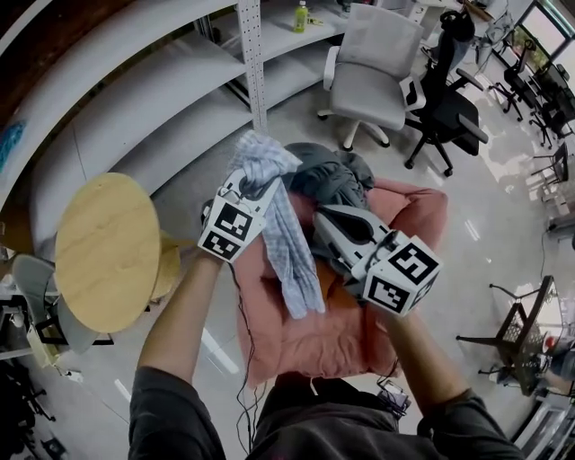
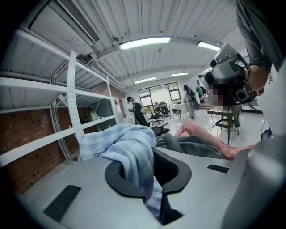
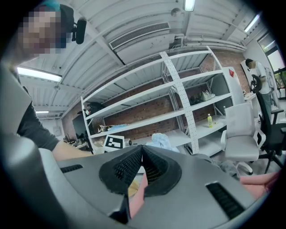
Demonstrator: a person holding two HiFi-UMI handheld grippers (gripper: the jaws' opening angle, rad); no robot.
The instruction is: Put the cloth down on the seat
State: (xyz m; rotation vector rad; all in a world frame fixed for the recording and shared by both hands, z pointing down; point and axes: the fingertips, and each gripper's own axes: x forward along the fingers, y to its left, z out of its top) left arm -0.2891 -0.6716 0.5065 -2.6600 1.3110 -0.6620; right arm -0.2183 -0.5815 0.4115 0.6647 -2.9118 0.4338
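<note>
Head view, looking steeply down.

- White shelving (image 1: 135, 117) runs along the upper left, mostly bare shelves.
- Pink seat (image 1: 314, 346): soft, cushioned, centre of frame, directly below both grippers.
- Round table (image 1: 106, 247), pale wood top, left of the seat, apart from it.
- White office chair (image 1: 373, 76) and black office chair (image 1: 449, 117) beyond the seat, upper right, side by side.
- Grey garment (image 1: 334, 172) lies bunched at the seat's far end.
- Cloth (image 1: 295, 256): pale blue check. Top is bunched over the tip of the left gripper (image 1: 254, 187) and the rest hangs as a long strip down over the seat cushion. Can't tell whether the tail touches the cushion. It hangs betw. the two grippers.
- L gripper view: jaws clamped on the cloth, fabric spilling over the pads and down through the slot. Firm pinch.
- Right gripper (image 1: 321, 222): just right of the hanging cloth, over the seat, marker cube twd the person. R gripper view: pads meet at the tips w/ nothing betw. them. Only pink shows through the gap lower down.
- Bottle (image 1: 301, 16), greenish, stands on a shelf, top centre.
</note>
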